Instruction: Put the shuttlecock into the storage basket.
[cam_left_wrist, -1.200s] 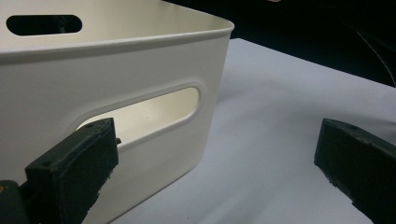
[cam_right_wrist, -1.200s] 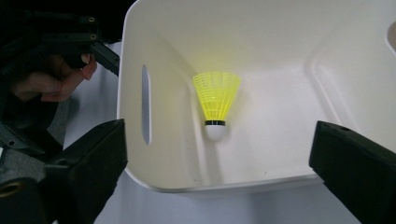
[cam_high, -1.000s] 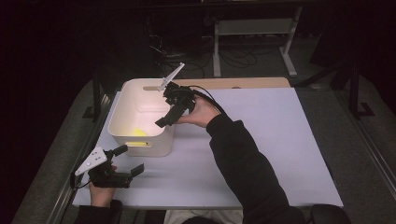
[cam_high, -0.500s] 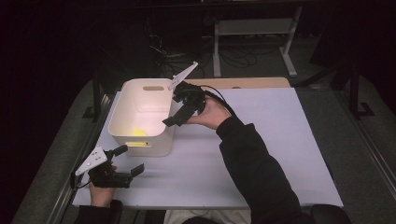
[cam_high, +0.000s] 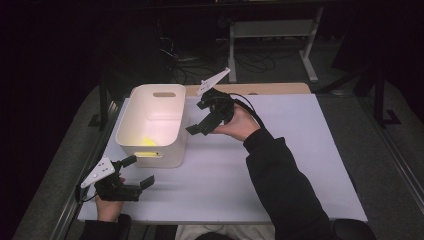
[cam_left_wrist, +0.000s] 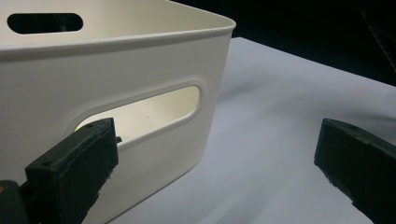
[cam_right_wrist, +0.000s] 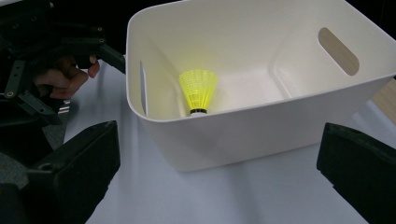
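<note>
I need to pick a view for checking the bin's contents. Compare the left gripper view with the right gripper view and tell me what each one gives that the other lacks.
Left gripper view: the bin's near outer wall and its slot handle, seen from low down, with just a sliver of yellow-green at the slot.

Right gripper view: the bin's inside, where a yellow shuttlecock stands on its cork, skirt up, near one end wall; the left hand-held gripper beyond the bin.

Both: the white bin, the white table surface, and each camera's own open jaws.
</note>
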